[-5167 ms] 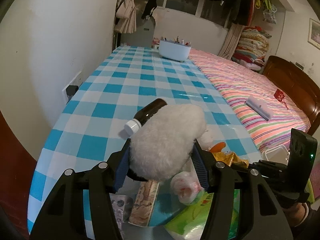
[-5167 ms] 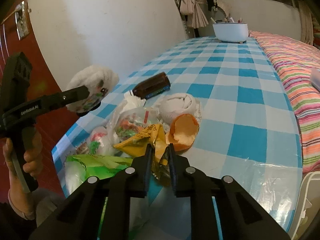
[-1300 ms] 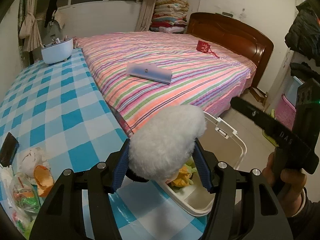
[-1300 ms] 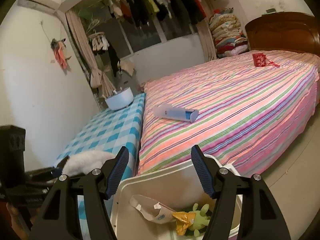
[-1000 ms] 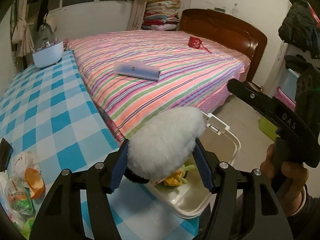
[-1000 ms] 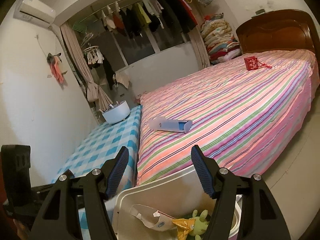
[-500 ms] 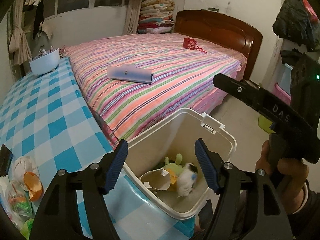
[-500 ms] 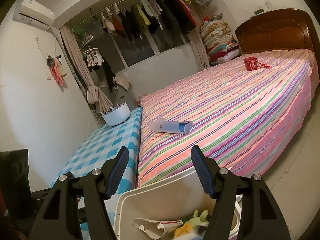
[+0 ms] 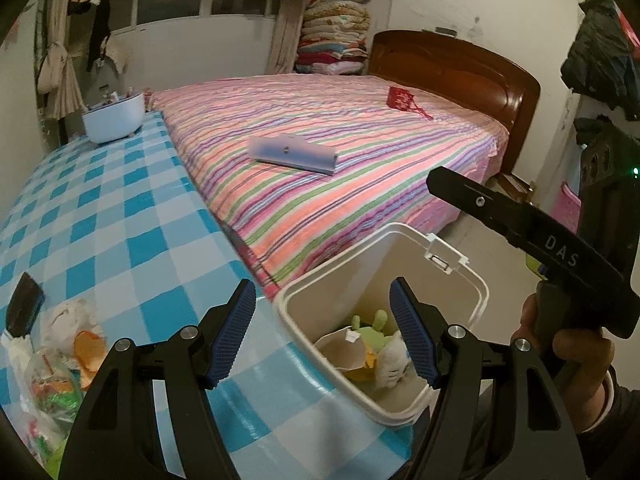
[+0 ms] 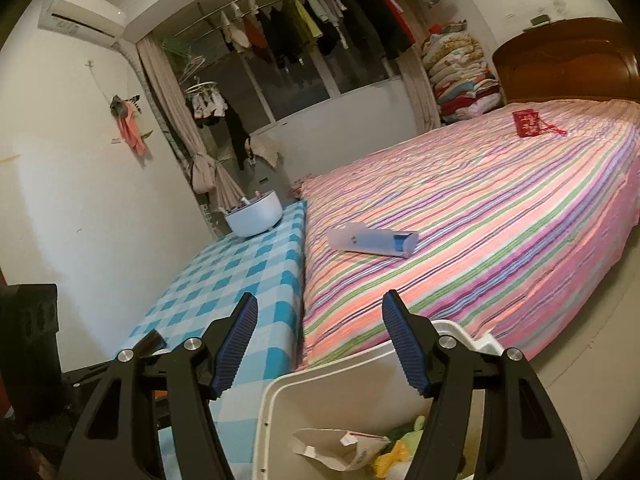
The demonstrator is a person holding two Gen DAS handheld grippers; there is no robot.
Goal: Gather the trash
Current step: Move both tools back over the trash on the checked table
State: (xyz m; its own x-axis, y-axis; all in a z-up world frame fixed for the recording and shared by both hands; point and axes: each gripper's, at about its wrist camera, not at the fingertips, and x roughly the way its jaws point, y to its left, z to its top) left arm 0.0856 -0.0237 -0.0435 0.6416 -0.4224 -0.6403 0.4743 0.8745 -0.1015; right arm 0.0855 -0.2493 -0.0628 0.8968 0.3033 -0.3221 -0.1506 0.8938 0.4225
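— Several pieces of trash already lie in the white bin (image 9: 460,280): a fluffy white toy (image 9: 392,356), a torn cup, something green. More trash (image 9: 60,344) waits on the checked table (image 9: 120,220).

— And the tongs?

— Both empty. The left gripper (image 9: 324,336) has just been opening; the right gripper (image 10: 320,344) stands open too. On it I read "DAS".
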